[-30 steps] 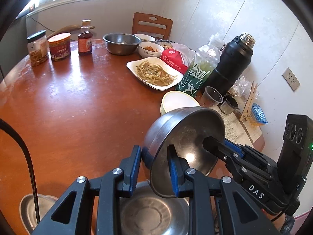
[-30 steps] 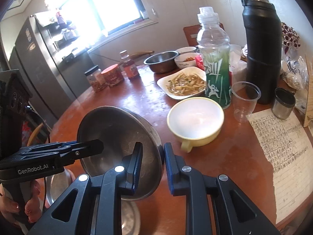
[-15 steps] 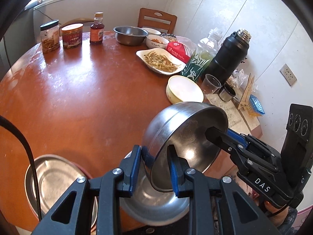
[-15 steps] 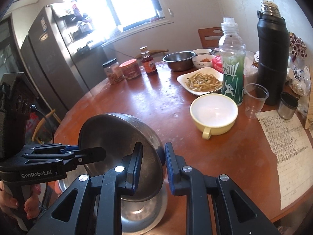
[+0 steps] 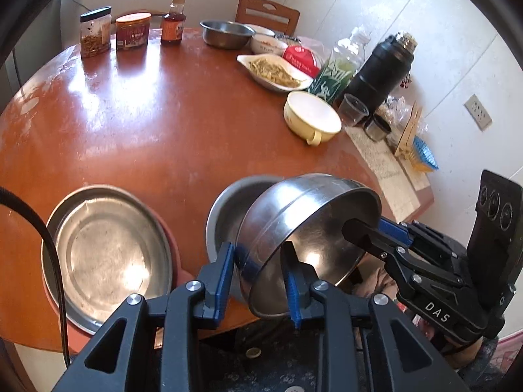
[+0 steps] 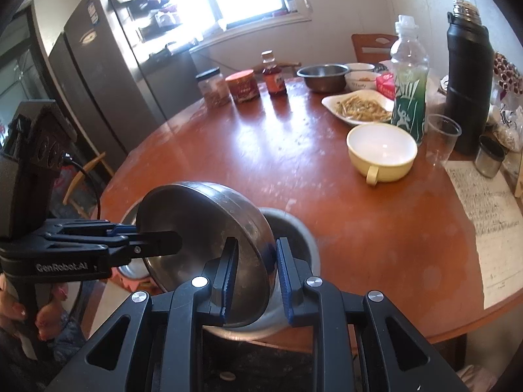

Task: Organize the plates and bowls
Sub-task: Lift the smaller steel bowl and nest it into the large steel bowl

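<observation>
Left claw [image 5: 258, 276]: jaws easing apart, pads on the rim of the steel bowl [image 5: 304, 228].
Right claw [image 6: 256, 272]: nearly closed, pinching the bowl's opposite rim.
Steel bowl: tilted, held above a second bowl [image 5: 228, 205] at the counter [image 5: 163, 114] edge.
Steel plate [image 5: 108, 254]: flat, beside the second bowl.

surface [image 5: 137, 137]: round, reddish-brown, carrying all | landmark: yellow cup [image 5: 312, 118] sitting right of centre | noodle plate [image 5: 274, 72] lying just behind it | jars [image 5: 95, 31] standing far behind-left | steel plate [image 5: 108, 254] lying near-left at edge | paper sheet [image 6: 487, 215] lying to its right
</observation>
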